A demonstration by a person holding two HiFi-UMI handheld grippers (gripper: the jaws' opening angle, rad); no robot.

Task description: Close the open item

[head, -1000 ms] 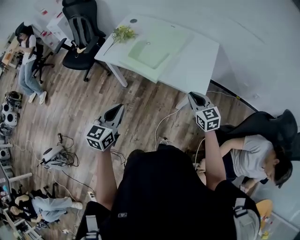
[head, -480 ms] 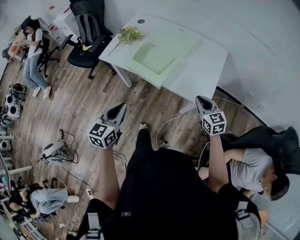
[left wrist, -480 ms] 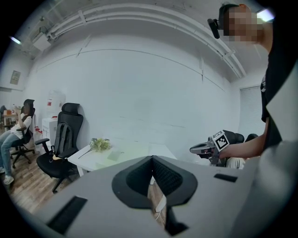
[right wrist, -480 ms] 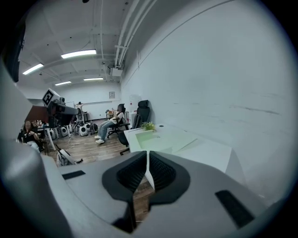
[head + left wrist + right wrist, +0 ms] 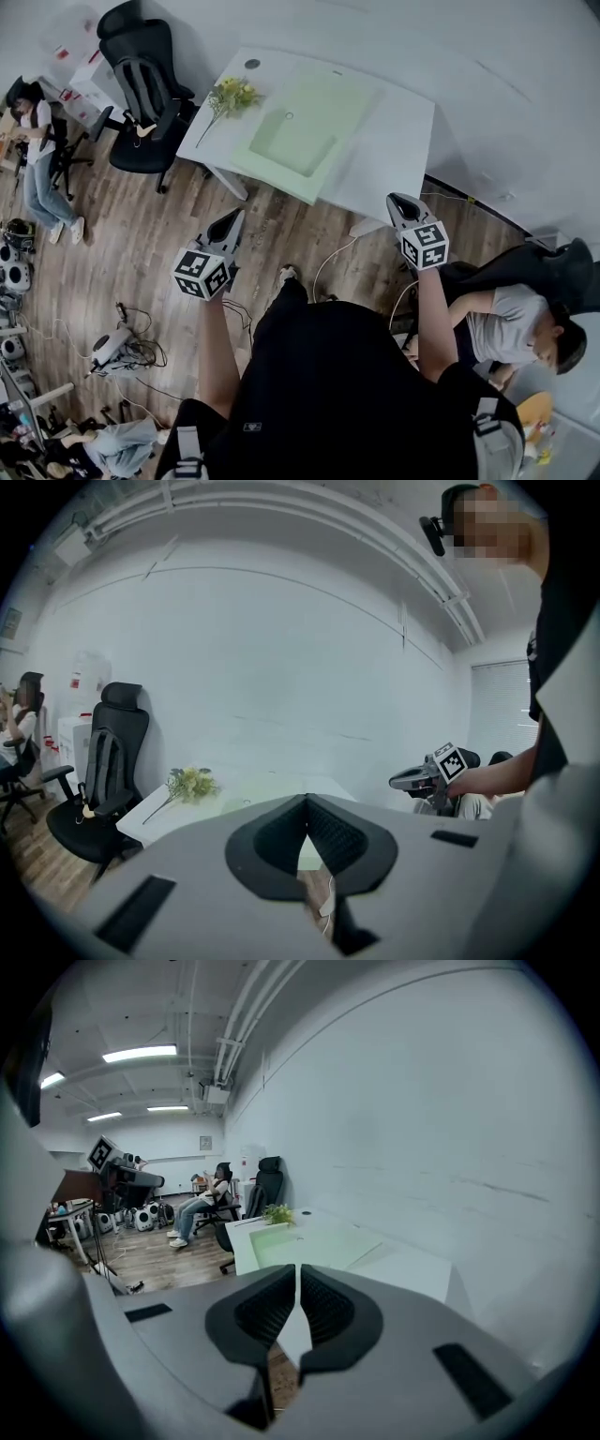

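- Head view: green item (image 5: 298, 129) lies on table (image 5: 398, 155), far ahead, well apart from both grippers.
- Right gripper (image 5: 401, 204) looks slightly nearer the table than left gripper (image 5: 228, 228).
- Both have jaws together, holding nothing.

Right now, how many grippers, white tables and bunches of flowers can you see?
Grey grippers with marker cubes: 2 (left gripper, right gripper)
White rectangular table: 1
Bunch of yellow-green flowers: 1
Total: 4
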